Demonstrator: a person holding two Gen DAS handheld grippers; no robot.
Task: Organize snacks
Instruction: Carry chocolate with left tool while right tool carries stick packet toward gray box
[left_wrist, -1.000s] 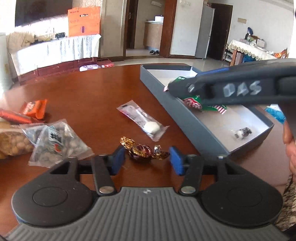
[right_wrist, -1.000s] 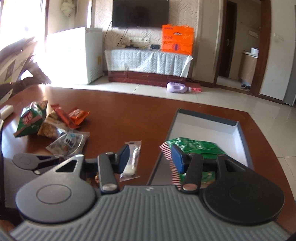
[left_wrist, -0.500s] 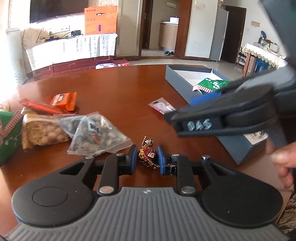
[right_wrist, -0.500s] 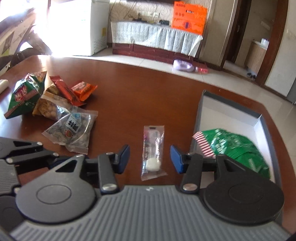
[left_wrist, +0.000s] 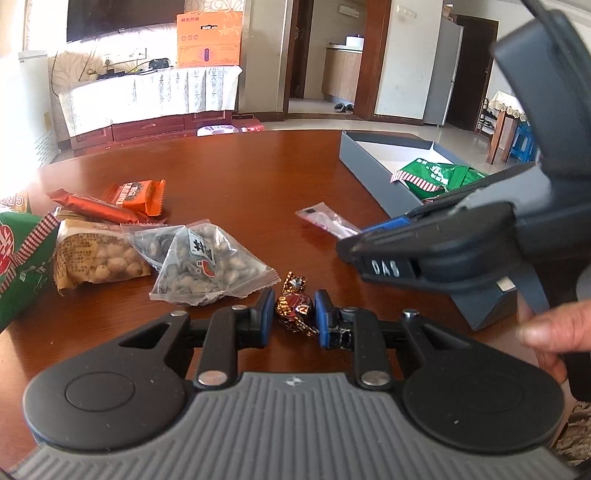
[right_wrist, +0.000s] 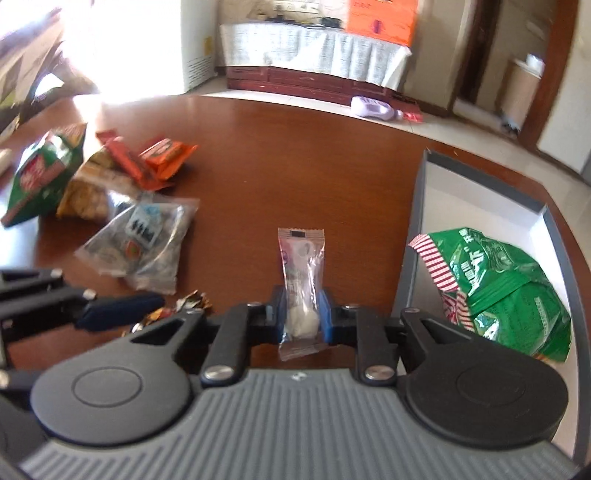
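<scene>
While my left gripper (left_wrist: 294, 313) pinches the foil-wrapped chocolate (left_wrist: 294, 309) on the wooden table (left_wrist: 258, 173), its blue pads tight against both sides, my right gripper (right_wrist: 300, 315) is closing its jaws around the clear packet with a white sweet (right_wrist: 301, 284), the pads at the packet's sides. Both candies lie left of the grey box (right_wrist: 413, 236), which holds a green snack bag (right_wrist: 506, 284). Further left of the box sits a pile of nut bags (left_wrist: 207, 262) and orange bars (left_wrist: 138, 192).
</scene>
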